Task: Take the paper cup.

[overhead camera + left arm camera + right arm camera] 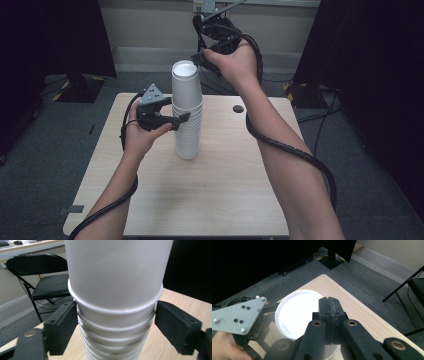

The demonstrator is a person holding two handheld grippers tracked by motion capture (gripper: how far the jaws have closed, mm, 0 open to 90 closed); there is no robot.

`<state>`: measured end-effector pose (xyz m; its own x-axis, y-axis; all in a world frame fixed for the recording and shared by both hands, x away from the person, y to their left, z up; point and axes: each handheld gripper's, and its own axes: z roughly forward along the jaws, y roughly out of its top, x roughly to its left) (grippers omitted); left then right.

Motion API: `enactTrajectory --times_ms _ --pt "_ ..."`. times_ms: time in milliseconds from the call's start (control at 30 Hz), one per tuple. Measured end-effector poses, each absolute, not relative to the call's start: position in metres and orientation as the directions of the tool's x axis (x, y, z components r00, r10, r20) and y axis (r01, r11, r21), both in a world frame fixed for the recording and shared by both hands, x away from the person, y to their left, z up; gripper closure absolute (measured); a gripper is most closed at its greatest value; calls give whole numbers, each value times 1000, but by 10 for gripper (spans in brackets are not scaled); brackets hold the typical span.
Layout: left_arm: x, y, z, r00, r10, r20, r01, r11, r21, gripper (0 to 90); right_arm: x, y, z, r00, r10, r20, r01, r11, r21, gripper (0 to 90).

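so the person is working on a stack of white cups [187, 122] sitting upright near the middle of the table [225, 190], and it's looking like the job is peeling the top cup [185, 82] off. the left gripper [175, 120] is sitting at the side of the stack with its jaws spread around it, just under the top cup's rim; in the left gripper view the pads [62, 327] are sitting right by the nested rims on either side, and i can't really tell if they're pressing or just bracketing, looks more like open to me. the right gripper [200, 57] is hovering above and behind the top cup, jaws pressed together, and in the right gripper view the closed tips [329, 307] are lying over the cup's near rim with nothing visibly pinched between them. so progress-wise i'd say it's early: the top cup is only partly raised, still nested in the stack, and no cup is standing on the table by itself yet. lifting it clear and setting it down is all still left. around the table there's a black folding chair [42, 277], dark curtains and some cables on the grey floor [375, 175], none of it in the way. the tabletop has a small round hole [238, 108] well off to the right. main snag i'm guessing is the cups sticking together.
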<state>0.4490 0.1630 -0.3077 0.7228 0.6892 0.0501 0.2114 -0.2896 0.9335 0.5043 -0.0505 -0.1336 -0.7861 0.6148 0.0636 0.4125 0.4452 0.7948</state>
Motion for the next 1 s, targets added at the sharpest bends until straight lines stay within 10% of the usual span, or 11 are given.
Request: enactTrajectory --times_ms 633,1000 --pt "448 165 -298 708 703 59 189 -270 944 243 506 -58 -132 -794 592 137 422 376 825 883" --pt "448 166 -298 706 707 34 205 -250 946 267 494 -51 -146 -828 550 112 364 375 853 364"
